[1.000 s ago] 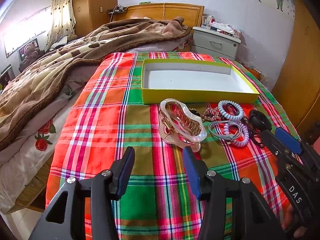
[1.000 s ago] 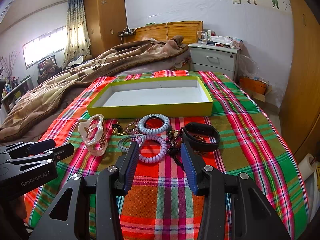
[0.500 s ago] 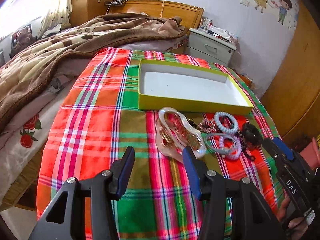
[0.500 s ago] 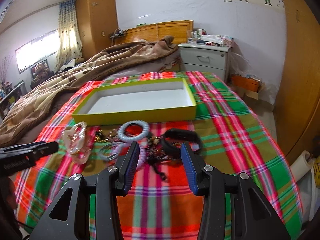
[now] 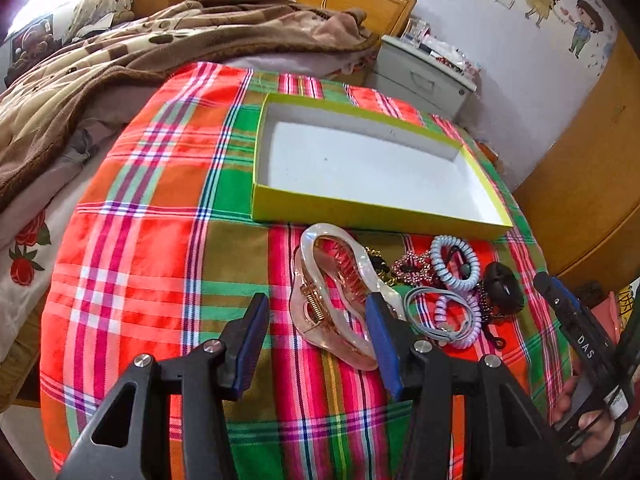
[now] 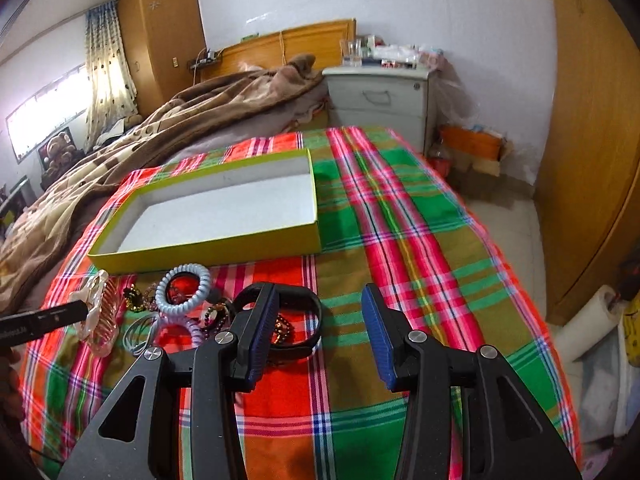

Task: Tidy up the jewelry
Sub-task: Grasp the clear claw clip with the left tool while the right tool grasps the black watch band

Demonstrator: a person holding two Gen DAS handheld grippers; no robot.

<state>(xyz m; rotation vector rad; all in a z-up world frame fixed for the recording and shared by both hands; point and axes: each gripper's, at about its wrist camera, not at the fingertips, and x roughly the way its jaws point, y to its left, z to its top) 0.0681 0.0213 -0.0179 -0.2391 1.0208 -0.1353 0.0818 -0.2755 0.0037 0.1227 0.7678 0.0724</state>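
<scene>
Jewelry pile: heaped on the plaid cloth [image 5: 160,208] just ahead of both grippers, all of it outside the box.
Box [image 5: 360,216]: yellow-green, shallow, white inside, lying beyond the pile from either tool; nothing shows in it.
Hair claw [image 5: 336,296]: big pearly-pink clip, nearest the left gripper, its lower end between the blue pads and close to the right-hand one; whether it touches I cannot tell.
Black band [image 6: 300,320]: partly behind the right gripper's left finger, at the pile's right edge.
Blue coil tie [image 6: 184,292]: ahead and left of the right gripper, close to the box's front wall.
Lilac coil tie [image 5: 460,320]: nearer the tools than the blue one, overlapping a grey loop.
Beaded chains [image 5: 408,268]: tangled between claw and coils.
Left gripper [image 5: 316,340]: fingers spread wide, holding nothing.
Right gripper [image 6: 320,332]: fingers spread wide, holding nothing, aimed at cloth right of the pile.
</scene>
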